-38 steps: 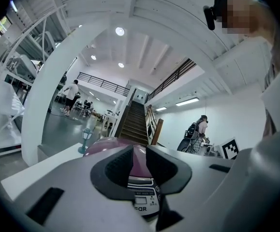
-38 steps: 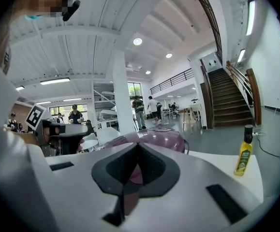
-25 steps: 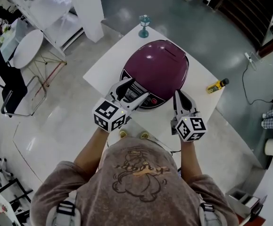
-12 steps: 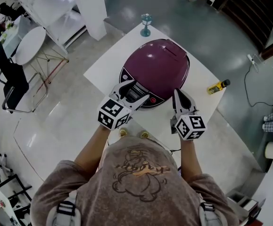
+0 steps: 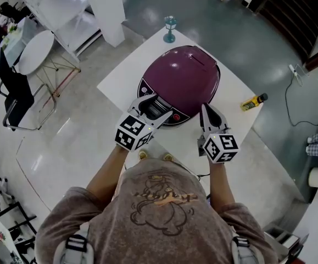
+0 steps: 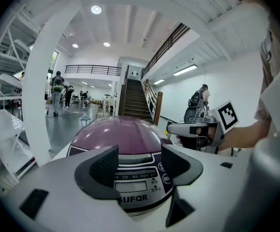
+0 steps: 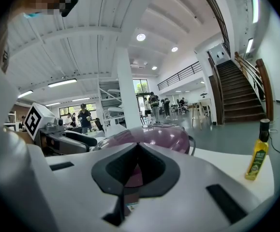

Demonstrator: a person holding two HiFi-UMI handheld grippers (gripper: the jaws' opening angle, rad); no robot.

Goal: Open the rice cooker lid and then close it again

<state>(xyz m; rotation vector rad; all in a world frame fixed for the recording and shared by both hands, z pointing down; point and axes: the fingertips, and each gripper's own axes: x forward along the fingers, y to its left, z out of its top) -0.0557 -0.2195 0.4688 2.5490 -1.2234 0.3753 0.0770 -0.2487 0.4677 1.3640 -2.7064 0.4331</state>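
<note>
The rice cooker (image 5: 183, 78) sits just in front of both grippers, lid down. The left gripper (image 5: 153, 106) has its jaws apart by the buttons. The right gripper (image 5: 205, 110) is pinched together, empty. Opening looks like the step now, so next push the lid catch.
</note>
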